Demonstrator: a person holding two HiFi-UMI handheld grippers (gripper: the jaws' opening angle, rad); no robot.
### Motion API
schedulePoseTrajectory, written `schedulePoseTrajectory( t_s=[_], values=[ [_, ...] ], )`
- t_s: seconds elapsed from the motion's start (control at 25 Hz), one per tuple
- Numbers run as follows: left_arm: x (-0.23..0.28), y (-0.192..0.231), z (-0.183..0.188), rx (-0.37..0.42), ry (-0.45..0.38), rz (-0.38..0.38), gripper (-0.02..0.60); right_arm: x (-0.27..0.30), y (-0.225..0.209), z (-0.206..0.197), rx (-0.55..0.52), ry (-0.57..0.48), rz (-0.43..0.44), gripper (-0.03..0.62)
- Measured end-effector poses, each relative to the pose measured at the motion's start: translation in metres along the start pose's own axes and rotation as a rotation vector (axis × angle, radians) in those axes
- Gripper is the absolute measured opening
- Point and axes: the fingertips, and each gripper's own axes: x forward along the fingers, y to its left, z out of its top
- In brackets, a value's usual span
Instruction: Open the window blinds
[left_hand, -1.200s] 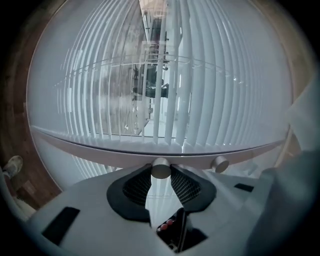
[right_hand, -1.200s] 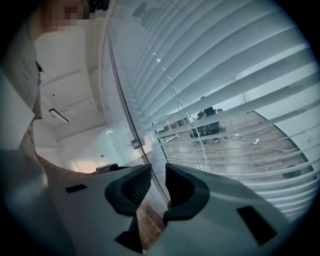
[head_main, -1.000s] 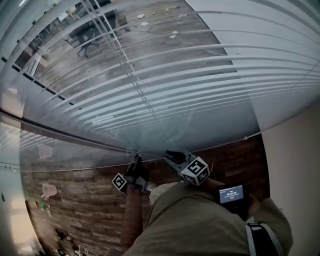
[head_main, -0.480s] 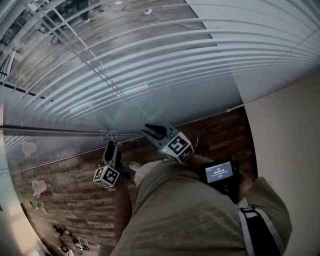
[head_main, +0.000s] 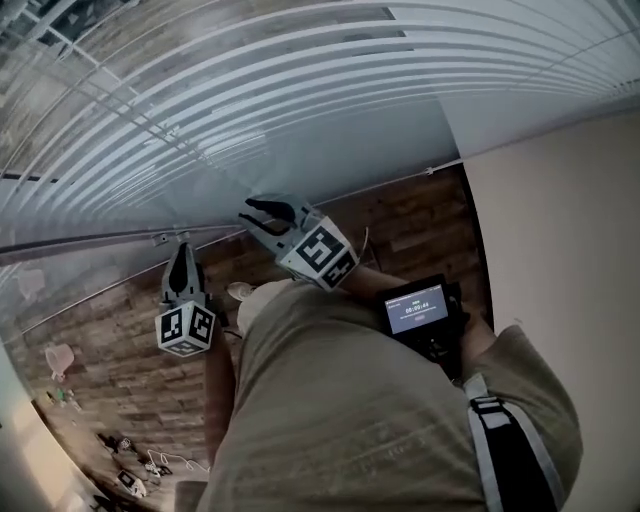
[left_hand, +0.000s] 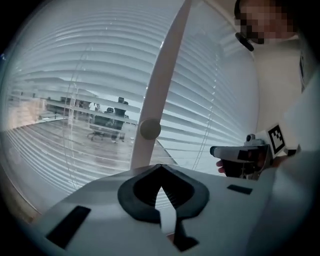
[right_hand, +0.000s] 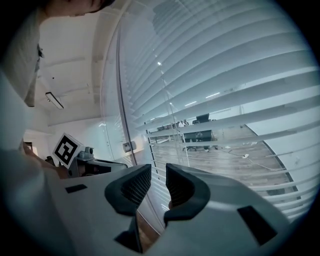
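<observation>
The blinds (left_hand: 215, 70) hang behind the white post (left_hand: 162, 80) and spread to both sides of it. I judge the job part done. Below the post's round knob (left_hand: 150, 129) the slats are tilted enough to show office chairs (left_hand: 107, 125) in the room beyond. Above the knob they overlap into an almost solid white sheet. What is left is to turn those upper slats, or to raise the whole blind.

The left tool (left_hand: 161, 170) sits right in front of the post, just under the knob. Its jaws have just been closing and now meet at the tips with nothing gripped. A pale strip shows in the slit behind the tips, probably only the post seen through it. The right tool (right_hand: 158, 175) is off to the right of the post, near the slats, its jaws a narrow gap apart and empty.

The top of the blinds is cut off in every view. No pull cord or wand stands out among the thin vertical strings (left_hand: 75, 100) left of the post. Whether the knob drives the slats cannot be told. In the head view the wearer's own body blocks everything below the tools.
</observation>
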Motion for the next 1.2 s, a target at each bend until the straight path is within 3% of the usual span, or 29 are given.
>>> schedulePoseTrajectory(
  t_s=[0.2,0.76,1.0,1.2],
  values=[
    [-0.001,-0.006,0.003,-0.071,-0.019,-0.04,0.015,0.0,0.002,-0.005,0.012,0.011,0.009,0.095],
    [-0.014,0.002,-0.026,-0.073,0.02,0.033,0.015,-0.002,0.016,-0.024,0.052,0.012,0.05,0.095],
    [-0.018,-0.008,-0.009,-0.043,-0.052,-0.027,0.015,0.001,0.016,-0.008,0.056,-0.023,0.039,0.095],
    [-0.054,0.038,0.013,-0.036,-0.046,-0.101,0.015,0.043,0.073,0.017,0.043,-0.037,0.01,0.095]
  ],
)
